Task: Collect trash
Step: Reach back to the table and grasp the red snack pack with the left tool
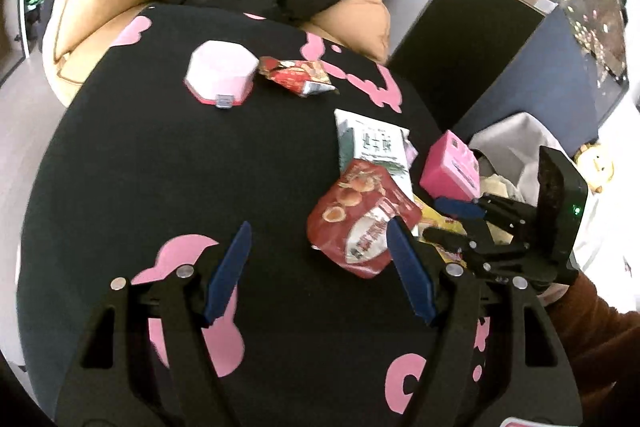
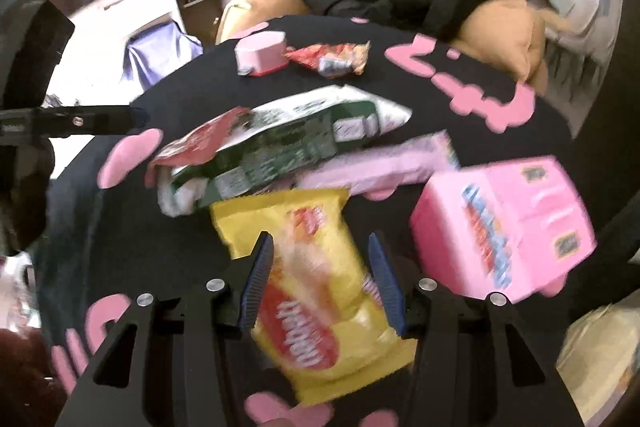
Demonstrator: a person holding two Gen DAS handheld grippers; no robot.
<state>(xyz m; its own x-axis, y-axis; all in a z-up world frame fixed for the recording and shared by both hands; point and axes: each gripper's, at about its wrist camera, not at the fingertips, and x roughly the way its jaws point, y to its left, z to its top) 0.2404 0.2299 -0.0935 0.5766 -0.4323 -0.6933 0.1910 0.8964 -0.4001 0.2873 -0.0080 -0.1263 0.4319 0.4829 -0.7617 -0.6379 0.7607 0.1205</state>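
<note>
From the left wrist, the left gripper (image 1: 320, 267) hovers spread and empty over the black cloth-covered counter (image 1: 180, 167), its right finger just beside a red snack bag (image 1: 360, 223). A white-and-green packet (image 1: 372, 147) lies partly under that bag, a crumpled red wrapper (image 1: 296, 75) sits farther off next to a pink hexagonal box (image 1: 220, 73), and a pink carton (image 1: 450, 167) stands at the counter's edge. The right gripper (image 1: 448, 223) shows beyond it, over the pile.

From the right wrist, the right gripper (image 2: 318, 275) straddles a yellow chip bag (image 2: 316, 267), jaws spread to either side; motion blur leaves it unclear whether the pads press the foil. The pink carton (image 2: 504, 227) lies just right of it, the white-and-green packet (image 2: 280, 139) behind.

These wrappers look light, thin, crinkly and slippery; they will likely collapse when pinched. A grip across a flat sealed edge or a gathered fold seems safest. The carton appears stiffer, better squeezed across its narrow sides.
</note>
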